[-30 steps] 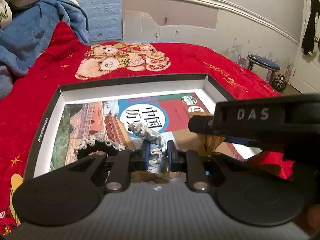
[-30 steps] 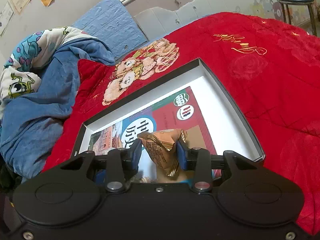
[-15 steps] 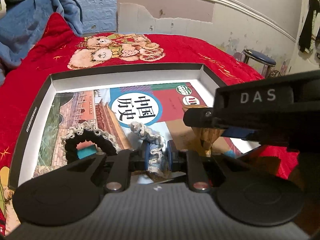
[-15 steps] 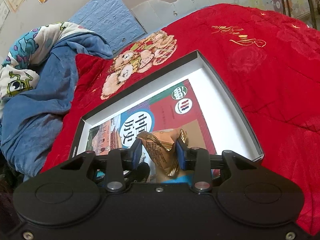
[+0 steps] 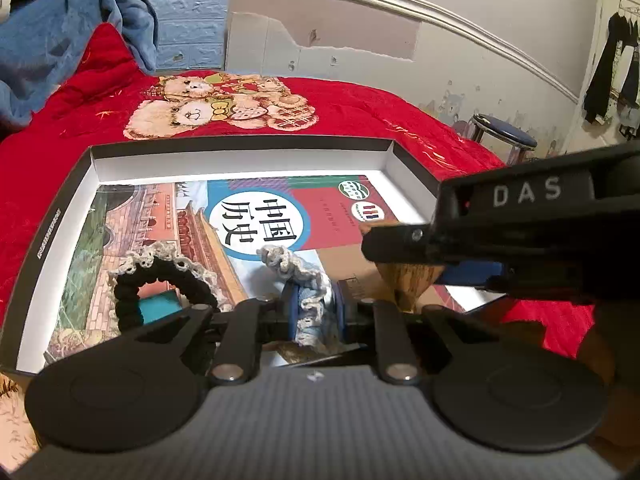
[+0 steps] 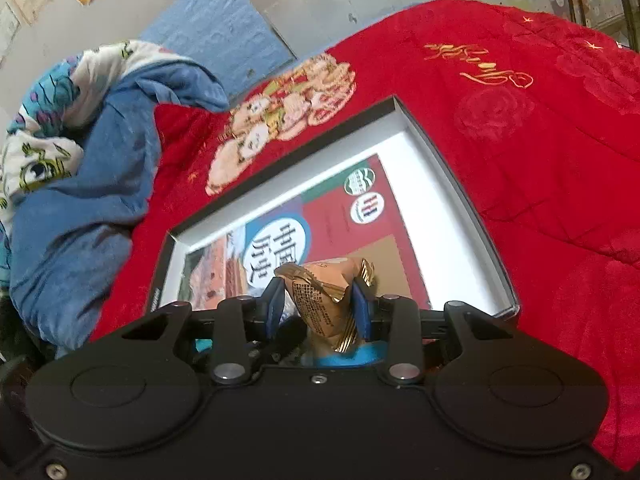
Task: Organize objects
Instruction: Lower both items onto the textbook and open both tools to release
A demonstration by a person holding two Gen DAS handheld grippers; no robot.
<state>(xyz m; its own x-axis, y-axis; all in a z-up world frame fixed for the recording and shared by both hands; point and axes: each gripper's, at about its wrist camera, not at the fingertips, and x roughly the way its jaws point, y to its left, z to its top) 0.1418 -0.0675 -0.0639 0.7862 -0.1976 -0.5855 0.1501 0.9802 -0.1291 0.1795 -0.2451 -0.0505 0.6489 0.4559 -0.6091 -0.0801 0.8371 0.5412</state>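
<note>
A shallow black box (image 5: 56, 216) with white inner walls lies on the red bed, a colourful textbook (image 5: 320, 216) flat inside it. My left gripper (image 5: 314, 308) is shut on a blue scrunchie with pale lace trim (image 5: 308, 276), held over the book. A black scrunchie with lace edging (image 5: 160, 276) rests on the book's left part. My right gripper (image 6: 318, 308) is shut on a crinkled brown-and-gold snack packet (image 6: 324, 300), above the box (image 6: 452, 184). In the left wrist view the right gripper's body (image 5: 512, 232) reaches in from the right with the packet (image 5: 408, 280) under it.
A red quilt (image 6: 520, 128) with a teddy-bear print (image 5: 216, 108) covers the bed. Bunched blue and cartoon-print bedding (image 6: 80, 152) lies at the left. A blue-topped stool (image 5: 504, 136) stands beside the bed at the right, by the wall.
The left view has shifted so more of the box's left part and the black scrunchie show. Both grippers keep their holds and hover in place.
</note>
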